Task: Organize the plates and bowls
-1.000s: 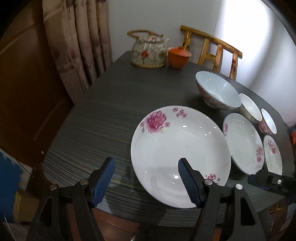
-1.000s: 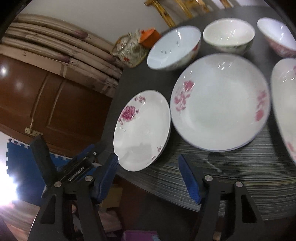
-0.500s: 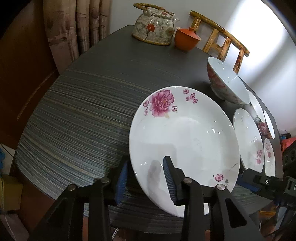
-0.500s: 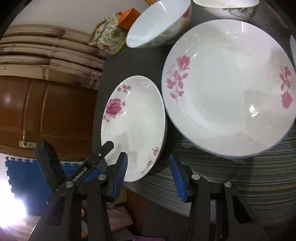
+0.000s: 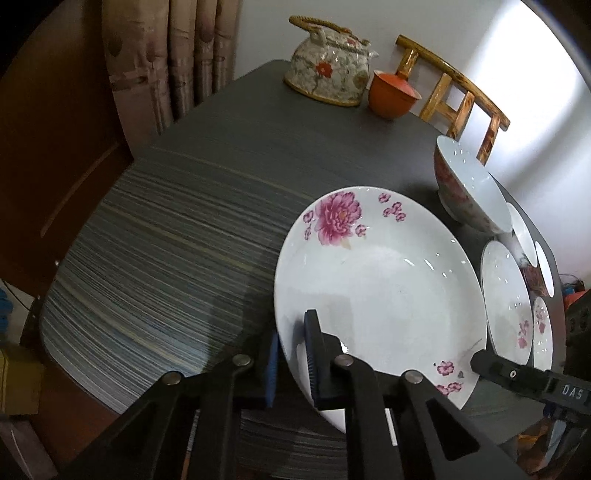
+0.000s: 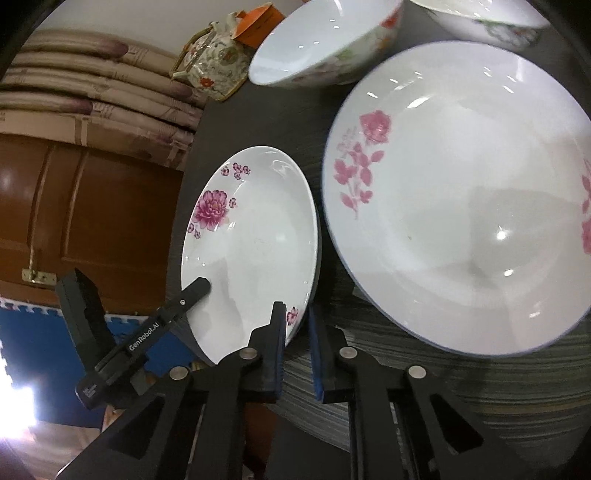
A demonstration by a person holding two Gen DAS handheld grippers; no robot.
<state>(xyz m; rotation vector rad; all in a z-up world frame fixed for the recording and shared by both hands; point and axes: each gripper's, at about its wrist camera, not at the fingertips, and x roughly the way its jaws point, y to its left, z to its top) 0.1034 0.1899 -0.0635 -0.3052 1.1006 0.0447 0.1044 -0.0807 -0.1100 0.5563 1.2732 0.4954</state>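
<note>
Pads first: found the left gripper's [image 5: 291, 363] jaws closing, with the lower-left rim of the peony plate [image 5: 376, 288] between them, one blue pad under the rim and one over it, apparently already pressing. Found the right gripper [image 6: 296, 350] clamped on the same plate at its bottom edge, beside the small pink blossom. Judged the plate gripped at two spots on its near rim, yet resting low on the striped dark table [image 5: 184, 240], not lifted clear.

Judged the organizing barely begun. Saw nothing stacked: rose plate [image 6: 461, 206] lying just beside the peony plate, large bowl [image 6: 325, 40] behind it at the top of the frame, a second bowl [image 6: 480, 18] cut by the upper right edge. Left to do, by this reading: raise the peony plate, set it onto or under another plate, then nest the bowls.

Learned from the left wrist view alone of the bare tabletop at left, a wooden chair [image 5: 454, 96], and the smaller dishes in a row at far right. Learned from the right wrist view alone of the rose plate's blue rim line and the gap between the two plates. Caught the floral teapot [image 5: 327, 74] in both.
</note>
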